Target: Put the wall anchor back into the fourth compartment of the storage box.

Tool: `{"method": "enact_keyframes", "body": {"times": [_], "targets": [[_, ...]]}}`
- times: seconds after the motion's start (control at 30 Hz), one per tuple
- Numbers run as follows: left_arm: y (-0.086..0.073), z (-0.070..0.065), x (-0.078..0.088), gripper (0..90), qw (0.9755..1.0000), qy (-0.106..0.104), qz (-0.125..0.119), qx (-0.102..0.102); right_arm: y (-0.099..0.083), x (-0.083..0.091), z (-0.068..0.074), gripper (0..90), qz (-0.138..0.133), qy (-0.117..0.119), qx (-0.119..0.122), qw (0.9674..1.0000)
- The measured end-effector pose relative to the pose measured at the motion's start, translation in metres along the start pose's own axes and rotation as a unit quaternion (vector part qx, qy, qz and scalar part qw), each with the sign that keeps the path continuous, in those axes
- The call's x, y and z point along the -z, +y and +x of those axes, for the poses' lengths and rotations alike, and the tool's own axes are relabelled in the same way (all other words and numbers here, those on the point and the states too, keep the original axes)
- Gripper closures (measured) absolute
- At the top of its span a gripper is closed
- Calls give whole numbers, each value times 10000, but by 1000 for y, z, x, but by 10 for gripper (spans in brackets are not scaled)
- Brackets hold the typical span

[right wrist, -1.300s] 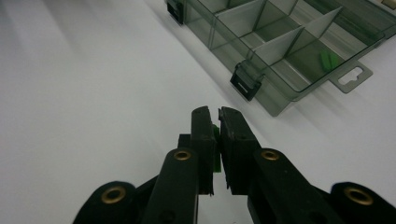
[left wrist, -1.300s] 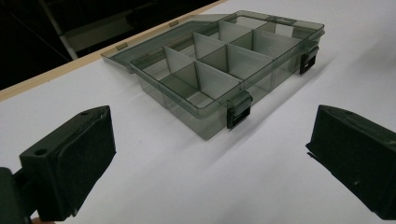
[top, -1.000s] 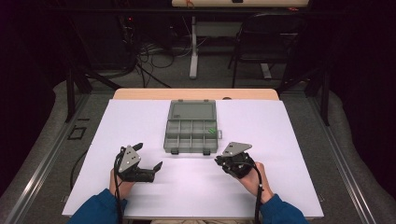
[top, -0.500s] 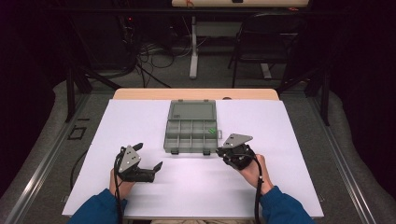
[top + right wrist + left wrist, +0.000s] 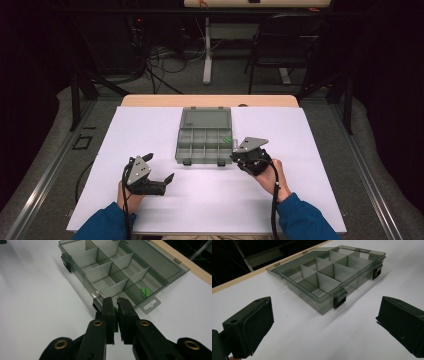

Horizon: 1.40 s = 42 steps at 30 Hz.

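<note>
A smoky clear organizer box [image 5: 204,136] lies open on the white table, its lid flat behind it and its compartments split by dividers. One small green piece [image 5: 145,292] lies in a compartment [image 5: 227,140] at the box's right end. My right gripper [image 5: 116,305] is shut on another small green piece [image 5: 115,317], just off the box's front right corner [image 5: 235,158]. My left gripper [image 5: 159,170] rests open on the table, left of and nearer than the box [image 5: 332,277], with nothing between its pads [image 5: 259,320].
The white sheet [image 5: 150,130] covers most of the wooden table, whose far edge [image 5: 210,100] shows behind the box. Beyond the table stand a chair [image 5: 285,45], a desk leg and loose cables on the floor. Two black latches [image 5: 340,298] sit on the box's front wall.
My right gripper has moved forward and a little left, up to the box's front right corner, with the green piece in it. The left gripper has stayed put.
</note>
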<state>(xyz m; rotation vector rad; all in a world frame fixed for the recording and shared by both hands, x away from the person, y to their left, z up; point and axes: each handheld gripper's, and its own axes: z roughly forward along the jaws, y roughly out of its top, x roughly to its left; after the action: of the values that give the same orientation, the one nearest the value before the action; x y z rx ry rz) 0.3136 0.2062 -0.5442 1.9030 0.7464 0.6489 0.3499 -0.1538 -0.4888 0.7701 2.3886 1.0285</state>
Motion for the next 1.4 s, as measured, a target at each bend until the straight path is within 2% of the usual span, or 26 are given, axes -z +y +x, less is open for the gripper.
{"method": "enact_keyframes", "body": {"times": [1.4], "targets": [[0,0,0,1,10000,-4,-2,9,38,-15,-25,843,123,-164,165,9997]]}}
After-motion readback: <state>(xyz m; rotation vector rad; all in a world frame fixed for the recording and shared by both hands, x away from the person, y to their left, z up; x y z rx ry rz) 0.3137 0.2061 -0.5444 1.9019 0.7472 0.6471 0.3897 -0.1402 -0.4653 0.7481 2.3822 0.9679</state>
